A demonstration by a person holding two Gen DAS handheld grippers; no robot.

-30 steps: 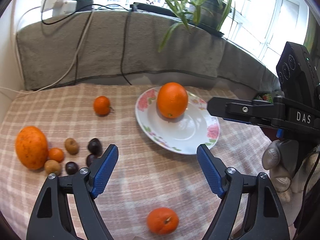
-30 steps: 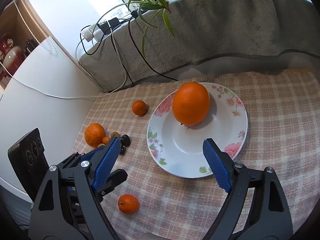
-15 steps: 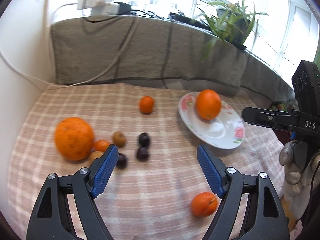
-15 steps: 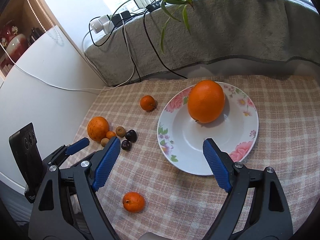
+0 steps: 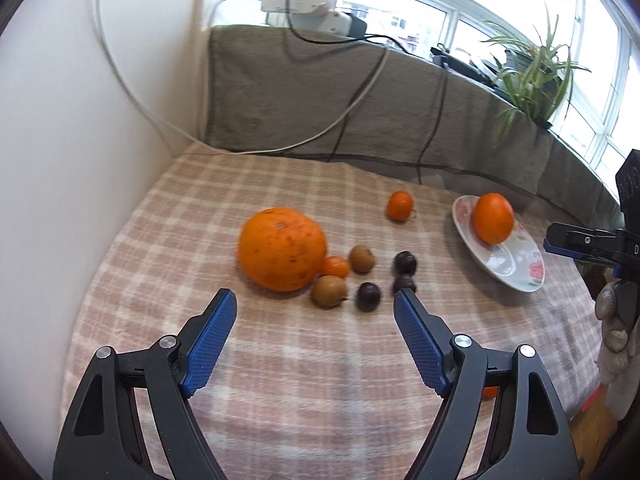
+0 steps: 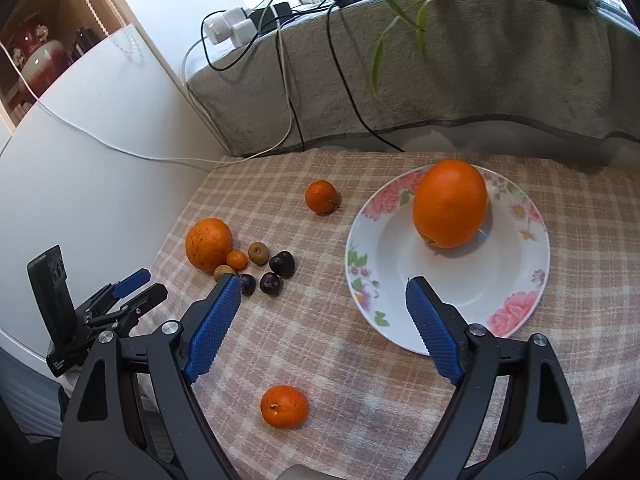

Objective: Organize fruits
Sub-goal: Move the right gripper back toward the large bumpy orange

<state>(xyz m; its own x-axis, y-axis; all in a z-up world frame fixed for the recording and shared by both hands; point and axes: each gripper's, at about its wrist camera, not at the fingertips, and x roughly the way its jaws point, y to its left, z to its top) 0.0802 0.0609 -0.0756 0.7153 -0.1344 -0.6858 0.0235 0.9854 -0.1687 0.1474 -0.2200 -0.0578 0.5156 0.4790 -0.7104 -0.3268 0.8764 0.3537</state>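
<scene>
**Currently: Left Gripper Faces the Fruit Cluster, Right Gripper Faces the Plate**

The left gripper (image 5: 314,306) stands wide open with nothing between its blue pads. Directly ahead of it, on the checked tablecloth (image 5: 200,200), lies the large spotted orange (image 5: 282,249). That orange sits slightly left of the gripper's centre line and just beyond the fingertips. Being nearly round, it presents no long axis that would dictate a jaw alignment.

Small fruit crowds its right side: a tiny orange fruit (image 5: 335,267) touches it, two brown fruits (image 5: 329,290) lie just beside, and three dark plums (image 5: 368,296) sit further right.

The right gripper (image 6: 323,294) is likewise wide open and empty. It points at the near rim of the floral plate (image 6: 516,312), which already carries one smooth orange (image 6: 450,203). Two mandarins remain loose: one (image 6: 321,197) between cluster and plate, one (image 6: 284,406) close below the right gripper.

Judgement: the left hand is the nearer to the cluster, so the spotted orange is its likely next pick. The jaw width appears sufficient for it. Contact with the adjoining small fruit is the main risk.
</scene>
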